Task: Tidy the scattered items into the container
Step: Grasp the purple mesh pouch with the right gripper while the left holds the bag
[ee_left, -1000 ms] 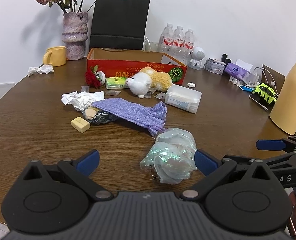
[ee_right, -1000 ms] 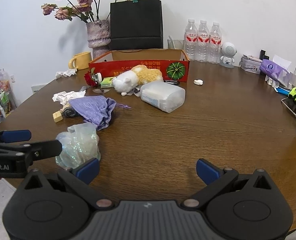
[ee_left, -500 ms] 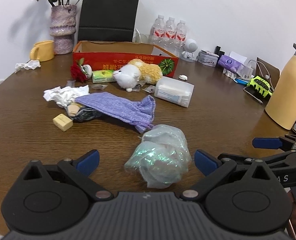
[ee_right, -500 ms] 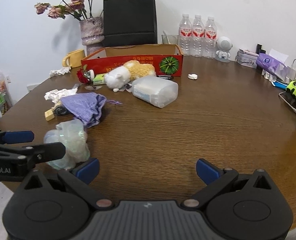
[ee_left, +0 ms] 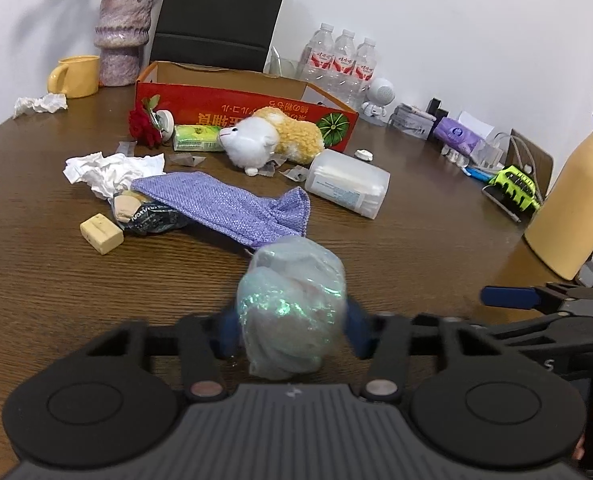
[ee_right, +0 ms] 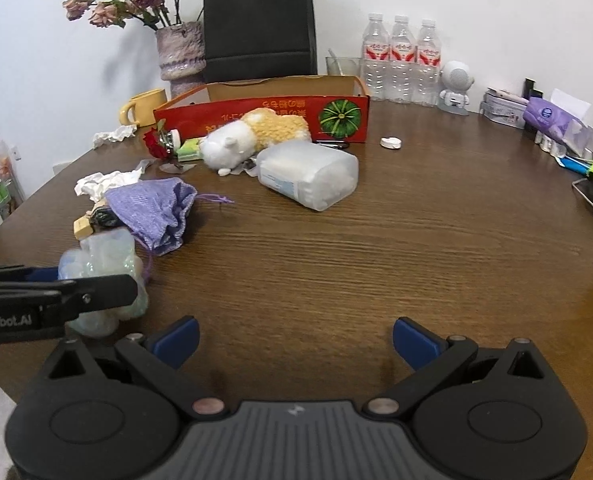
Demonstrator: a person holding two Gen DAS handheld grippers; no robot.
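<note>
My left gripper (ee_left: 292, 332) is shut on a crumpled iridescent plastic bag (ee_left: 290, 304) near the table's front edge; the bag also shows in the right wrist view (ee_right: 104, 264). My right gripper (ee_right: 294, 340) is open and empty over bare wood. The red cardboard box (ee_left: 240, 108) (ee_right: 264, 116) stands open at the back. Before it lie a plush sheep (ee_left: 272, 140), a purple pouch (ee_left: 224, 204), a clear plastic tub (ee_left: 346, 188), crumpled tissue (ee_left: 108, 170), a tan block (ee_left: 101, 233), a dark wrapper (ee_left: 152, 216), a green packet (ee_left: 194, 138) and a red rose (ee_left: 142, 126).
A vase (ee_left: 122, 32), black paper bag (ee_left: 220, 16), yellow mug (ee_left: 74, 76) and three water bottles (ee_left: 342, 60) stand behind the box. A yellow thermos (ee_left: 576, 196) is at the right. Small clutter (ee_right: 548, 120) lines the far right edge.
My left gripper moved forward around the plastic bag and closed on it. The right gripper stayed open and shifted only slightly.
</note>
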